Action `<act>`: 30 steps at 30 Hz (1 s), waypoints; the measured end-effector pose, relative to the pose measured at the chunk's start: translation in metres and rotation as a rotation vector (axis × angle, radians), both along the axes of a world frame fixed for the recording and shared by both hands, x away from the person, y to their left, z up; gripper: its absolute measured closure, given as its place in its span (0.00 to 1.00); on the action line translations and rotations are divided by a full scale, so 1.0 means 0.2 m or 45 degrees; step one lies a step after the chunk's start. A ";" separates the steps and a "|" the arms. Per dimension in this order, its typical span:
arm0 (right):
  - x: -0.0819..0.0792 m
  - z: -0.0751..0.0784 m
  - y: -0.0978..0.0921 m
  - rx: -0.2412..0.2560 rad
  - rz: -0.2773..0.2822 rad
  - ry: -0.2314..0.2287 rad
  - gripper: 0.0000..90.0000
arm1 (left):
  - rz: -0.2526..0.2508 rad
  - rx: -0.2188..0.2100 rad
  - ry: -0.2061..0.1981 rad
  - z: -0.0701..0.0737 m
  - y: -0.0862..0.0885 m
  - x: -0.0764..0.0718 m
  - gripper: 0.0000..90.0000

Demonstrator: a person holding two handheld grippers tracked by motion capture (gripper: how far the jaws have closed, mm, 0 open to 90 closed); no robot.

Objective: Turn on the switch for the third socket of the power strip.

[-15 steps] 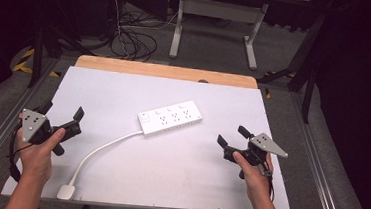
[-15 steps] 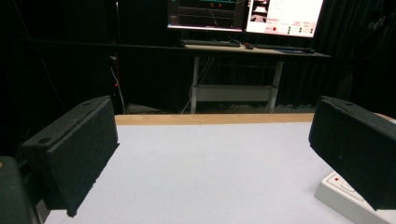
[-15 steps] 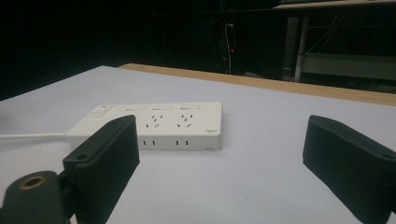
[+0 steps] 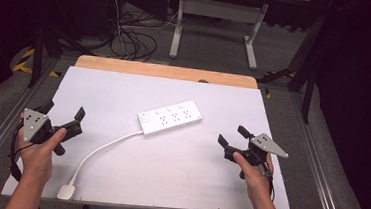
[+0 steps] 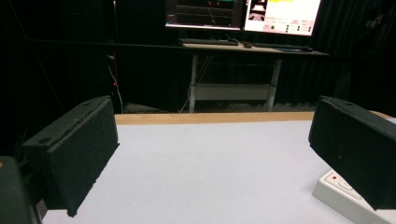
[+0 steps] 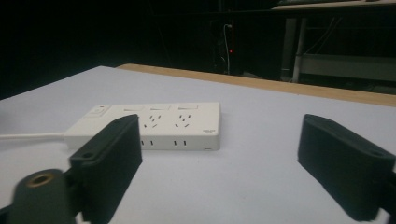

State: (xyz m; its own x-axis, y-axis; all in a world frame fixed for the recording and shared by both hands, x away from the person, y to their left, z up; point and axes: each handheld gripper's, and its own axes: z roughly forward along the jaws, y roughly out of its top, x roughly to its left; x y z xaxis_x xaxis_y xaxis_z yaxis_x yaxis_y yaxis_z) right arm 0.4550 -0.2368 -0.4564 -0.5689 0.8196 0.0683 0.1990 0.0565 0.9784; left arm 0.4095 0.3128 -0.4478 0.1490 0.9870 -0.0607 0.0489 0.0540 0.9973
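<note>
Lying between spread tongs point(image 4: 63, 116): power strip point(image 4: 170, 117)

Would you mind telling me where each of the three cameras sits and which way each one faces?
High view: above the person's side, looking forward and down on the white table; both forearms, the left gripper and the right gripper show.
Left gripper view: on the left gripper, low over the table, facing the far wooden edge and a desk with monitors; its open jaws show.
Right gripper view: on the right gripper, facing the power strip between open jaws.
Shared: all three show the power strip.
</note>
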 end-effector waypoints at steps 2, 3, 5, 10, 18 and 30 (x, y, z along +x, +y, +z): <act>0.00 0.00 0.00 -0.005 0.005 -0.007 0.27 | -0.001 -0.001 0.000 0.00 0.00 0.00 0.02; 0.00 0.00 0.00 -0.003 0.008 -0.011 0.30 | -0.002 -0.001 -0.001 0.00 0.00 0.00 0.02; 0.00 0.01 0.01 -0.004 0.013 -0.014 0.35 | -0.003 -0.003 0.000 0.00 0.00 0.00 0.02; -0.01 0.01 0.01 0.011 0.036 0.000 0.41 | -0.007 -0.005 0.000 0.00 0.00 0.00 0.02; 0.00 0.01 0.02 0.020 0.035 0.015 0.53 | -0.008 -0.005 0.000 0.00 0.00 0.00 0.02; -0.01 0.02 0.03 -0.010 0.088 0.050 0.82 | -0.013 0.000 -0.001 0.00 0.00 0.00 0.02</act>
